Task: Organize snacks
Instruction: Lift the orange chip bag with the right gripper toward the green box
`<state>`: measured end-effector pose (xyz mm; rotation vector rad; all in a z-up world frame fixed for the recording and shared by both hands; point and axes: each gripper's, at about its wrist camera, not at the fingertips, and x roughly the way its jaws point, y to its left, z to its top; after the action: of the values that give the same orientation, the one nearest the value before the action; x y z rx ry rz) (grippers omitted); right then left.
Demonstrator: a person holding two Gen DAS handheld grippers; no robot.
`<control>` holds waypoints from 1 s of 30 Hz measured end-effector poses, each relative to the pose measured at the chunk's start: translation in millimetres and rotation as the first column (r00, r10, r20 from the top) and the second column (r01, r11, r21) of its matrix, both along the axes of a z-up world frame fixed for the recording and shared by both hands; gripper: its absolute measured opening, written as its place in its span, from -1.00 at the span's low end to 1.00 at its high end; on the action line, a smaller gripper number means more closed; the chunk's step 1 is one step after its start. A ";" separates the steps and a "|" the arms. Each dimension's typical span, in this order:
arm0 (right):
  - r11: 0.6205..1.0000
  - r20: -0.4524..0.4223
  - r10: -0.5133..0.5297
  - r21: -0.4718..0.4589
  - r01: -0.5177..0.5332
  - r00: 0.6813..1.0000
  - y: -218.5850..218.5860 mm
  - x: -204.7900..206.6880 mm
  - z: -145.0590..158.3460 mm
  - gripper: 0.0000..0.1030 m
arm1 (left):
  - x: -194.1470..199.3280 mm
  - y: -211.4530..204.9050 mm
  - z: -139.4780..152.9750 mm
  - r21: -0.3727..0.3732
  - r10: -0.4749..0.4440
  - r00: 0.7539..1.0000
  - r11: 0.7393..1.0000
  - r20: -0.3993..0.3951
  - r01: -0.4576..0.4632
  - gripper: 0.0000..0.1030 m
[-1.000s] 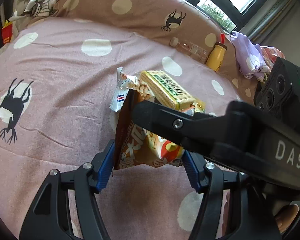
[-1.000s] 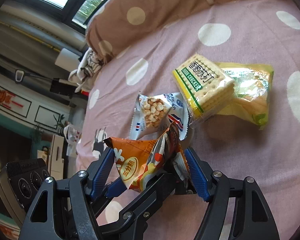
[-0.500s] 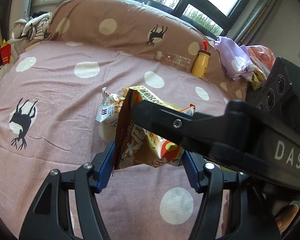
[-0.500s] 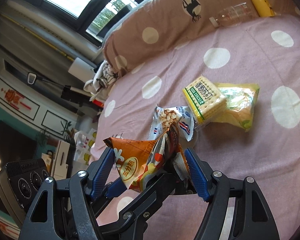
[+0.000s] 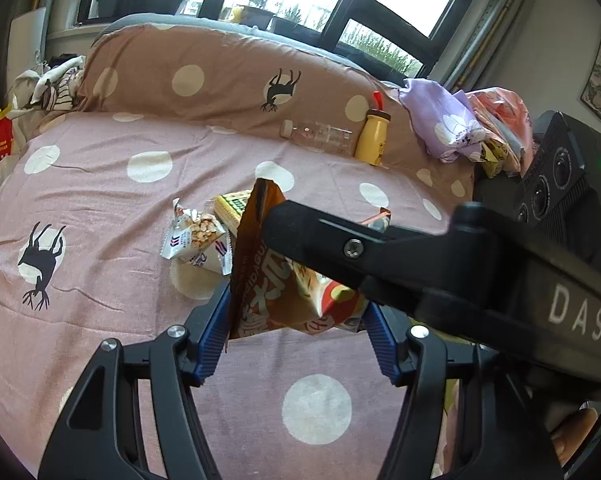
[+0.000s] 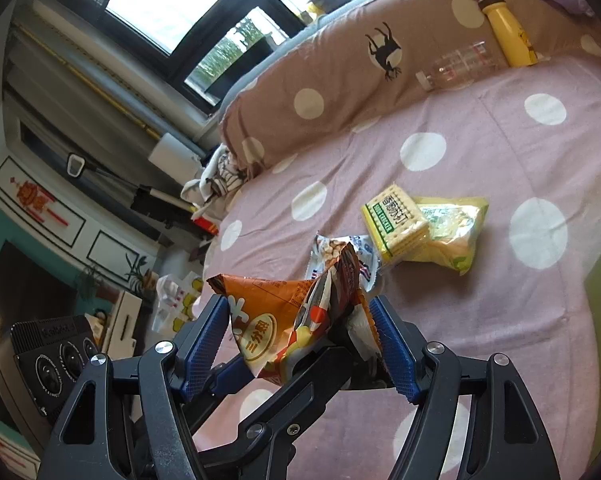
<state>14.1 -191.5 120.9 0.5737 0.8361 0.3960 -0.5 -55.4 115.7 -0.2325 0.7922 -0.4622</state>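
**Orange bag held by both grippers above bed**

Orange bag [image 5: 268, 280], crinkly foil, long axis approx upright, top corner pointing up and away. Left gripper [image 5: 296, 332] clamps its lower part w/ ribbed blue pads; right gripper [image 6: 300, 344] likewise, both about half open. Below on the dotted sheet [image 5: 100, 208]: white pack [image 6: 360, 256], cracker block [image 6: 394, 220], yellow bag [image 6: 452, 232].

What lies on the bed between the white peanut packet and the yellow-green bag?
The cracker pack, its far side resting on the yellow-green bag, beside the white peanut packet; clearest from the right wrist.
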 end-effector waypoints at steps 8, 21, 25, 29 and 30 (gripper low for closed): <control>0.999 0.037 -0.033 -0.022 0.034 0.999 -12.6 -16.0 15.2 0.45 | -10.0 -12.0 12.7 -0.016 -0.045 0.998 0.999 0.036 0.045 0.21; 0.991 0.045 -0.132 -0.022 0.134 0.990 -61.2 -44.2 18.1 0.45 | -22.7 -60.6 17.5 0.003 -0.170 0.984 0.985 0.050 0.170 0.21; 0.986 0.035 -0.165 -0.019 0.166 0.986 -80.4 -49.2 17.7 0.45 | -20.9 -79.2 15.6 -0.005 -0.206 0.978 0.979 0.034 0.206 0.21; 0.979 0.027 -0.204 0.002 0.204 0.979 -100.6 -52.0 15.3 0.45 | -19.1 -101.6 17.7 0.016 -0.239 0.971 0.971 0.027 0.239 0.20; 0.977 0.027 -0.215 0.010 0.215 0.976 -106.8 -53.1 14.5 0.45 | -18.9 -106.0 18.3 0.023 -0.247 0.969 0.969 0.028 0.246 0.20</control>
<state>-39.0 -298.2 135.5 0.6568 0.7369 0.2089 -19.4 -161.4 134.0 -0.1085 0.7986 -0.6911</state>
